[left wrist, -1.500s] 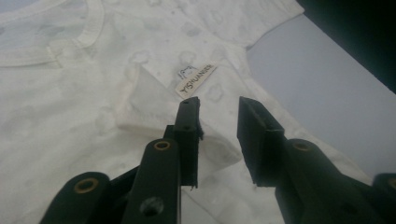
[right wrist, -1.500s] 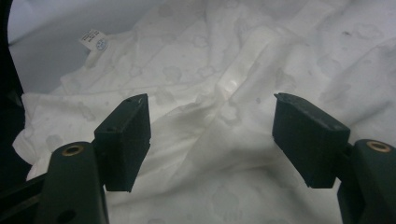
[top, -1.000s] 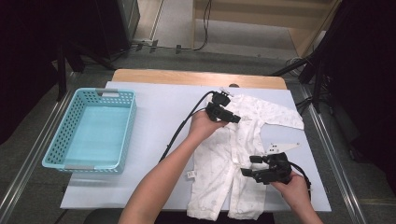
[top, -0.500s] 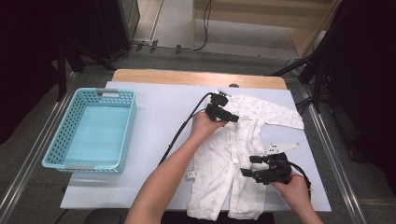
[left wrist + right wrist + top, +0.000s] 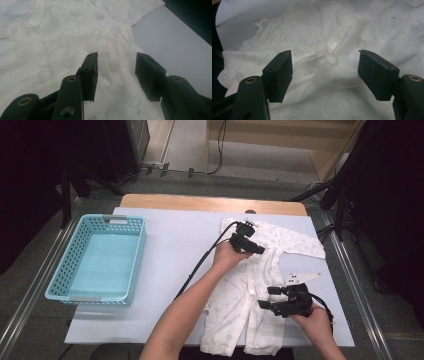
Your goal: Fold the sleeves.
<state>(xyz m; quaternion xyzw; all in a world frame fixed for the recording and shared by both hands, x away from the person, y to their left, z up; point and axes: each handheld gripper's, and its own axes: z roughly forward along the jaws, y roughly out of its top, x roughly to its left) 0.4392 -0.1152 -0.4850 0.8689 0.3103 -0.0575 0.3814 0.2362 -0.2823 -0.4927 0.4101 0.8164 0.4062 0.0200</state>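
Observation:
A white baby romper (image 5: 250,290) lies flat on the white sheet, neck end far and legs near. My left gripper (image 5: 256,248) hovers over its chest near the right sleeve. In the left gripper view its jaws (image 5: 117,56) stand apart just above a seam of the romper (image 5: 50,37); they have just been closing a little, with nothing pinched between them. My right gripper (image 5: 265,297) hangs over the romper's right leg, pointing left. Its jaws (image 5: 325,53) are wide open above the wrinkled cloth (image 5: 332,30), near a sewn-in label (image 5: 260,22).
A light blue plastic basket (image 5: 137,260) stands at the left of the white sheet (image 5: 175,235). A wooden table edge (image 5: 210,202) runs along the far side. The left gripper's black cable (image 5: 197,267) trails across the sheet. Metal rails flank the table.
My left gripper has shifted slightly nearer and lower over the romper's chest. The right gripper has stayed where it was.

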